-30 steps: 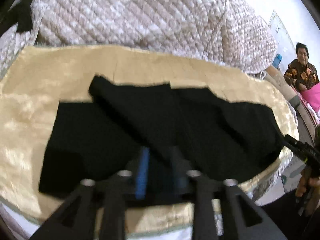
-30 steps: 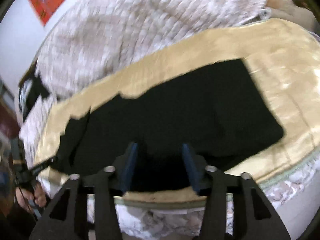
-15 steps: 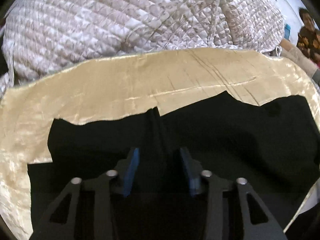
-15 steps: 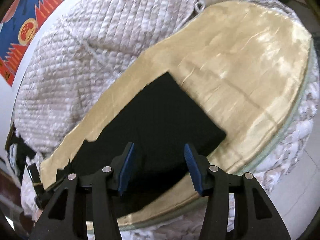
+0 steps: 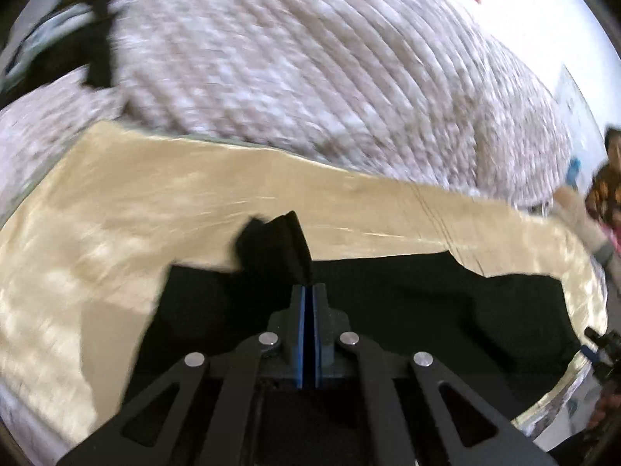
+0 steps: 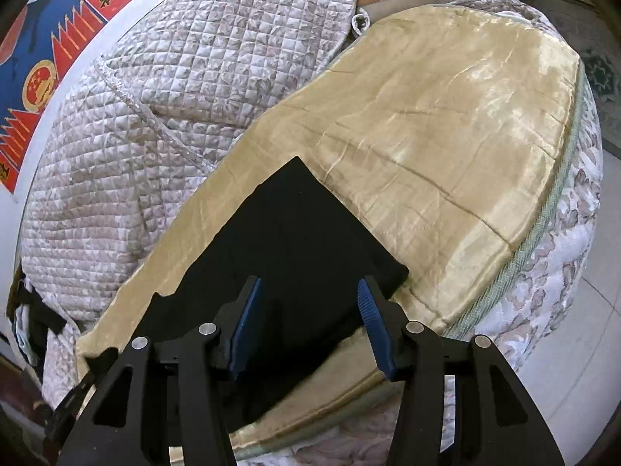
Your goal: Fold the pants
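While the black pants lie spread across the gold satin cover, the left gripper has its blue pads pressed together w/ a bunched fold of the pants' edge pinched between them, the fabric poking up just past the tips and lifted off the cover. The rest of the garment runs right from there, toward the cover's rim. In the right wrist view the right gripper hangs w/ its jaws wide apart, nothing between them, right over the near end of the pants; that end is a flat, squared-off panel w/ one corner just beyond the right-hand finger; can't tell if the tips touch the cloth. Behind the cover sits a quilted floral backrest, and a red & blue poster on the wall beyond. A person in a patterned top shows at the left view's far right edge, blurred. Tiled floor lies below the cushion's edge.
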Demonstrator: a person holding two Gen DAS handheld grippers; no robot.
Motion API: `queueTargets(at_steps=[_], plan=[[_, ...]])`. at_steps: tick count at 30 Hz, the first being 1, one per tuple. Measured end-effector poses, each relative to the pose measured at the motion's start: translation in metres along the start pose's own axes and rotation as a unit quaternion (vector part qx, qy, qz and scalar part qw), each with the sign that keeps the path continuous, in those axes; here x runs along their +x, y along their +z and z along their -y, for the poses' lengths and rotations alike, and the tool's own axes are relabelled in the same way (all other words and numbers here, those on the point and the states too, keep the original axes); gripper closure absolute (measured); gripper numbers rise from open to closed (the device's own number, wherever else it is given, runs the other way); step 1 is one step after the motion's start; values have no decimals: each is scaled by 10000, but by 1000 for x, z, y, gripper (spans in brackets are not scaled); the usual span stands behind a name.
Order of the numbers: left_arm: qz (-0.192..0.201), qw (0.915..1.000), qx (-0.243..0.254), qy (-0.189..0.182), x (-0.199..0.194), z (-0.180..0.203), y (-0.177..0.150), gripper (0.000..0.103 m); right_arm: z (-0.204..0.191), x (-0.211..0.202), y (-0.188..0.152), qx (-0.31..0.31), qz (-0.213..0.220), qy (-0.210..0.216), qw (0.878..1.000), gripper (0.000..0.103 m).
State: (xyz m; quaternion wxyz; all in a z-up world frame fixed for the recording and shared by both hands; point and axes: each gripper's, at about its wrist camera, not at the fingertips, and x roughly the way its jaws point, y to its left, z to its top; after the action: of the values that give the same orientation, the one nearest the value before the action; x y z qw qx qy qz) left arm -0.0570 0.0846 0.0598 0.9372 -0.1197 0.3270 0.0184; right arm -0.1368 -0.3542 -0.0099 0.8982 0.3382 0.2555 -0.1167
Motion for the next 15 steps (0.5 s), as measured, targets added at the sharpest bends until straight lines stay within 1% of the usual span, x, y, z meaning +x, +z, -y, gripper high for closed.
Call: queueTargets(at_steps=[2, 6, 7, 8, 9, 11, 13, 15], plan=[[-6, 9997, -203, 106, -12, -17, -15, 98, 1, 0, -2, 33, -31, 61, 10000, 52], [-398, 9961, -748, 261, -3, -50, -43, 98, 1, 1, -4, 73, -112, 107, 9999, 52], [-522, 9941, -935, 149, 2, -58, -48, 98, 2, 2, -5, 72, -153, 140, 9998, 52], [-570, 9927, -1055, 112, 4, -64, -51, 97, 2, 2, -6, 78, -179, 161, 9997, 52], [-586, 9914, -1162, 95, 5, -68, -54, 96, 2, 2, -7, 92, -195, 185, 9996, 52], [-630, 9883, -1388, -103, 9, -75, -57, 95, 3, 3, -8, 111, -236, 243, 9994, 52], [-697, 9837, -1641, -219, 14, -82, -58, 90, 5, 3, -8, 194, -236, 297, 9991, 52], [-703, 9799, -1844, -295, 16, -87, -59, 79, 6, 2, -8, 264, -199, 370, 9988, 52]])
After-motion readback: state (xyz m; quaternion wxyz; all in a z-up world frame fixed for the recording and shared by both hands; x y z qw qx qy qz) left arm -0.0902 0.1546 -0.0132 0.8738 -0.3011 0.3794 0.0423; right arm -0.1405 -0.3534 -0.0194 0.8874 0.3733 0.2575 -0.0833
